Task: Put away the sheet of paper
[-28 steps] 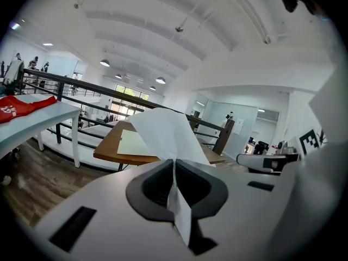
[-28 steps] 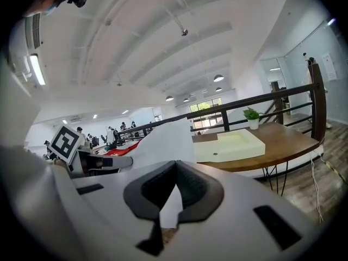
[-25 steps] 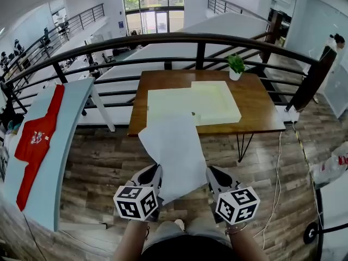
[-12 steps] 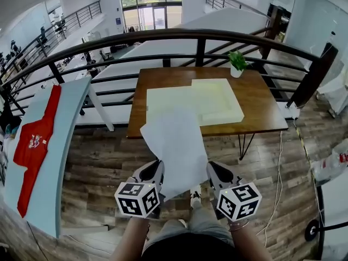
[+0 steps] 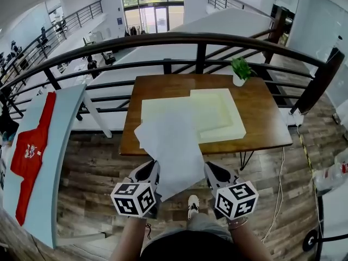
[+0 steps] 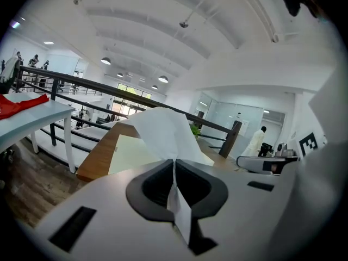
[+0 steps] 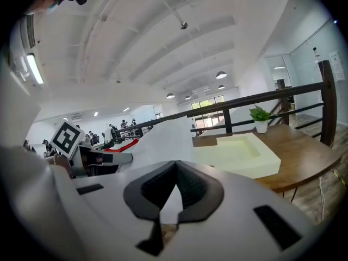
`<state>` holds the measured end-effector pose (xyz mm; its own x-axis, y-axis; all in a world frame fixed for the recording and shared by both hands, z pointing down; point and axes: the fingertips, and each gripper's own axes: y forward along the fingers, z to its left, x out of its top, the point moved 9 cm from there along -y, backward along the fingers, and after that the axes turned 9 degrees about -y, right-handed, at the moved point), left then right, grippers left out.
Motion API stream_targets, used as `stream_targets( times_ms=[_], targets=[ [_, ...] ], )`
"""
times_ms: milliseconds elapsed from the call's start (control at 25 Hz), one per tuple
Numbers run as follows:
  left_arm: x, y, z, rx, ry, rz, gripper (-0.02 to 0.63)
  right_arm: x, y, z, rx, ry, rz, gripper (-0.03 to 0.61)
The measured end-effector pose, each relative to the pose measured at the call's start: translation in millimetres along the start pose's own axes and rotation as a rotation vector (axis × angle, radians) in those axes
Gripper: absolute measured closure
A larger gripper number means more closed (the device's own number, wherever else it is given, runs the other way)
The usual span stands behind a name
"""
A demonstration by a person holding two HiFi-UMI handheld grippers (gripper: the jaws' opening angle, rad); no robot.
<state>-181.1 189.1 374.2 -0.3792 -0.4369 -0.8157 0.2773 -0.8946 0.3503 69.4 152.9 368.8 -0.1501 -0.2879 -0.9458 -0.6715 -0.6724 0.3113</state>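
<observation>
The left gripper [image 6: 174, 170] has its jaws pinched fully together on the near left corner of the white sheet of paper [image 5: 169, 148]. The right gripper [image 7: 175, 173] is clamped the same way on the near right corner. The sheet is held up between them. In the head view it hides the near edge of the brown wooden table [image 5: 261, 126] and part of the flat pale yellow foam slab [image 5: 160, 109], one of two foam pieces. One potted green plant [image 5: 240, 69] stands on the table.

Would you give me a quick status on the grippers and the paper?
Left gripper and right gripper both shut on paper. Paper aloft, short of the tray on the table. Nothing seen in the way.
</observation>
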Motion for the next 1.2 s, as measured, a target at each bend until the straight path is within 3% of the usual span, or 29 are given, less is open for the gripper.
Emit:
stream_targets(
  times_ms=[640,1200],
  targets=[
    [69,132,-6,0.071,-0.032,-0.061,0.588,49,96,-117,0.117,-0.017,0.020,0.552],
    [87,178,-1,0.117,-0.035,-0.036,0.588,46,132,-160,0.131,0.049,0.062,0.552]
  ],
)
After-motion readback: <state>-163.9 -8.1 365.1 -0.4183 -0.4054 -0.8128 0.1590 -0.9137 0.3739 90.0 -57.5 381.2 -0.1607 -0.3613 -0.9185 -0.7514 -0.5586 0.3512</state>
